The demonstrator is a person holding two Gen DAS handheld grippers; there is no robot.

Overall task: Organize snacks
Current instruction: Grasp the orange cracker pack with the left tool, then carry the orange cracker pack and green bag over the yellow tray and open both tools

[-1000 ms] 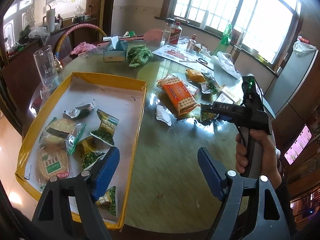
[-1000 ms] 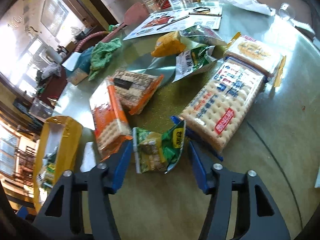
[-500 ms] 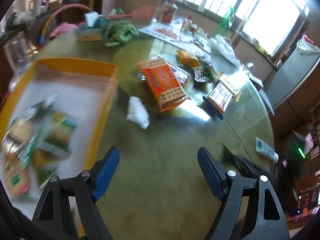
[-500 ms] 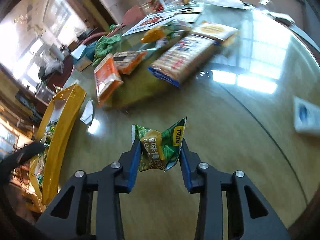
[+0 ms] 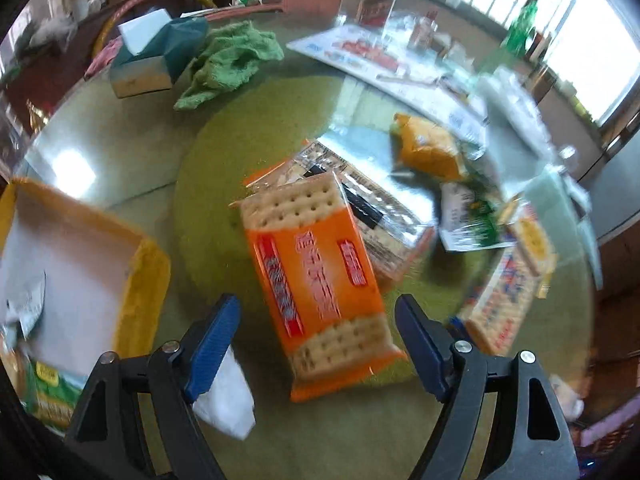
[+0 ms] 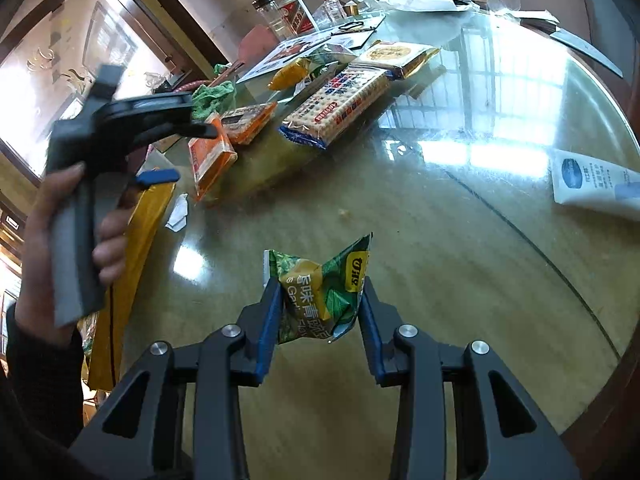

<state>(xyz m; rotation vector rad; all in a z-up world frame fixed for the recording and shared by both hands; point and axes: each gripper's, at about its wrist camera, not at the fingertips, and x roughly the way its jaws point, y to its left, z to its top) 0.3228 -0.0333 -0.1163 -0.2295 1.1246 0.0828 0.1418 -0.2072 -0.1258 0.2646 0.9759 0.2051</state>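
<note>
My right gripper (image 6: 320, 286) is shut on a green pea packet (image 6: 320, 268), held above the glass table top. My left gripper (image 5: 318, 308) stands open and points down at an orange cracker pack (image 5: 304, 240), which lies on the table and shows between the two blue pads without touching them. In the right wrist view a hand holds the left gripper (image 6: 196, 154) just over that orange cracker pack (image 6: 210, 156). The yellow tray (image 5: 140, 292) with several snack packets sits at the left.
A second cracker pack (image 5: 372, 216) lies under the orange one. A blue-ended cracker pack (image 6: 340, 100), a gold biscuit pack (image 6: 394, 54) and an orange bag (image 5: 428, 148) lie beyond. A white wrapper (image 5: 228, 396), green cloth (image 5: 232, 60), tissue box (image 5: 152, 56), bottles (image 6: 292, 12) and white tube (image 6: 592, 184) also occupy the table.
My left gripper swung from above the tray to the right, over the orange cracker pack. My right gripper shut on the green packet and drew it back from the pile.
</note>
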